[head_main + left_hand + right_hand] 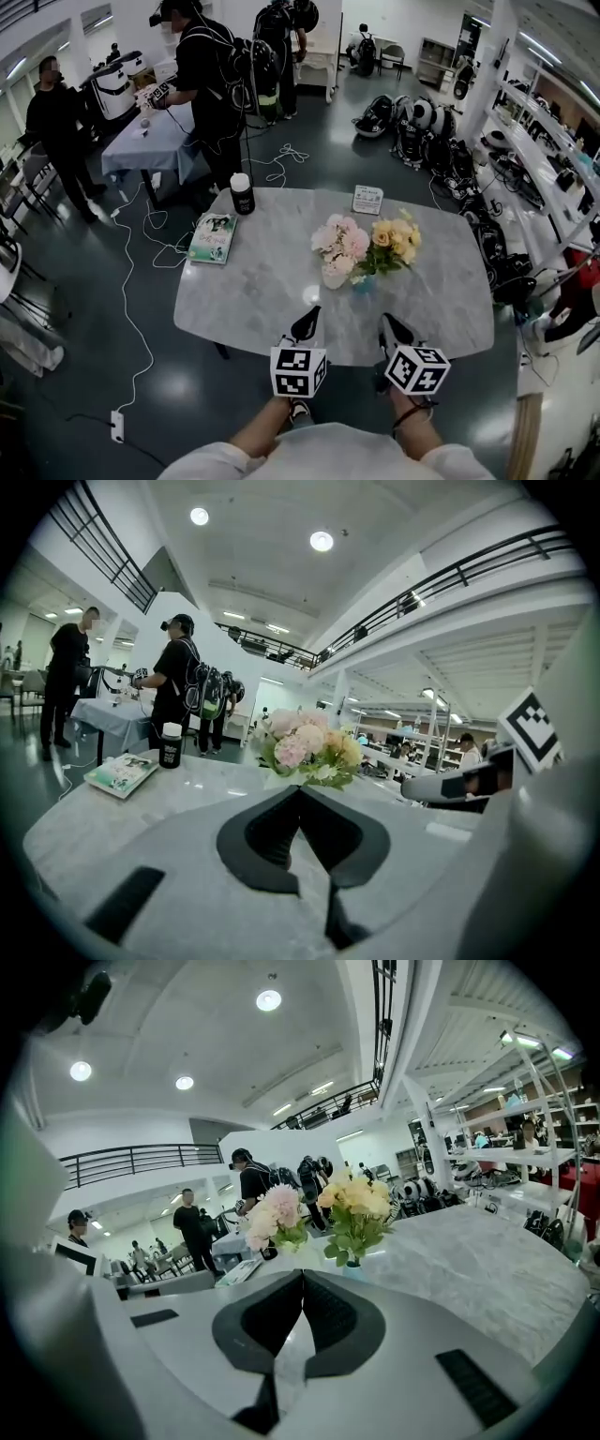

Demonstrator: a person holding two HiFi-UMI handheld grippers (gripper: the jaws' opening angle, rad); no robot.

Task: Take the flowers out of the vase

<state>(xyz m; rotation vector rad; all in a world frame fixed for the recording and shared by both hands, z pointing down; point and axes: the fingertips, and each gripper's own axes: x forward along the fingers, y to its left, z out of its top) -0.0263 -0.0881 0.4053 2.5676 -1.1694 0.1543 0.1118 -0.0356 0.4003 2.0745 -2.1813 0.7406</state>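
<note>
Two bunches stand in the middle of the grey marble table [253, 281]: pink flowers [341, 240] in a white vase [334, 276], and yellow flowers [396, 234] in a small pale blue vase [364, 283]. My left gripper [307, 324] hovers over the near edge of the table, shut and empty, a short way in front of the white vase. My right gripper [395, 330] is beside it, also shut and empty. In the left gripper view the pink flowers [292, 744] stand just beyond the closed jaws. The right gripper view shows the yellow flowers [356, 1196] and the pink flowers [272, 1215] ahead.
A black bottle with a white cap [242, 195] and a green book [213, 236] lie at the table's left; a small card [367, 199] sits at the far edge. Cables [131, 281] trail on the dark floor. People stand at a covered table [141, 141] behind; bags [412, 117] lie at right.
</note>
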